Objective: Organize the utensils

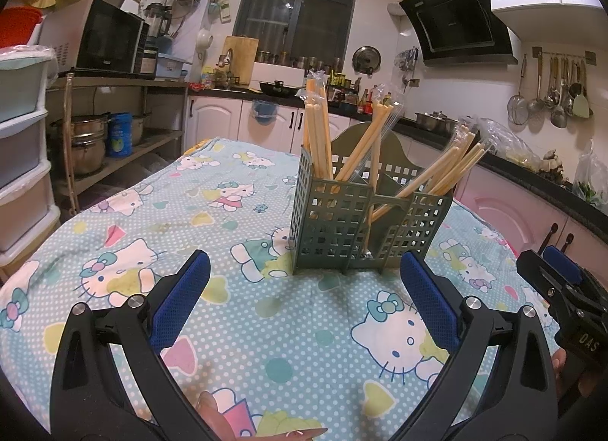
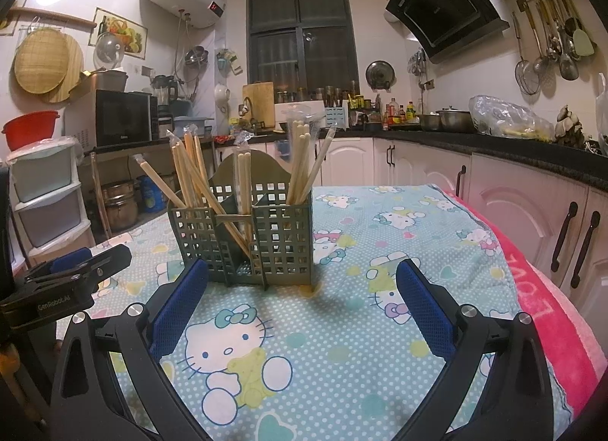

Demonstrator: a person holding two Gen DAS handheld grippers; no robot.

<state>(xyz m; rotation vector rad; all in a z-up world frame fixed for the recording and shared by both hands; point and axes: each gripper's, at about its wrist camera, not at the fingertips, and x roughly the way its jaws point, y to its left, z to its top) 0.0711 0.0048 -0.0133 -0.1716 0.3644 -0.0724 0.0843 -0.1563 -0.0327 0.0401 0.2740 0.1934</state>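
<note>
1. My left gripper (image 1: 304,289) stood spread wide and empty, low over the cartoon-print tablecloth (image 1: 190,220), its blue pads (image 1: 182,300) well apart with nothing between them.
2. Straight ahead of it, slightly to its right, sat the green lattice holder (image 1: 342,220) on the cloth, near but not touching the fingers.
3. The wrapped chopsticks (image 1: 317,129) stood in the holder's compartments: one bundle nearly upright in the left cell, others leaning across the middle, a third fanning out to the right. Their long axes ran upward, the tops free above the rim.
4. My right gripper (image 2: 302,300) was likewise released and held nothing; from the right wrist camera the holder (image 2: 281,236) lay ahead and to its left, just past its left pad.
5. No loose chopsticks showed on the cloth, so I judged the sorting largely done.
6. Both grippers sat about equally near, flanking the holder. Any further move, I judged, would mean reaching up and forward to take a leaning pair across its length near the top.
</note>
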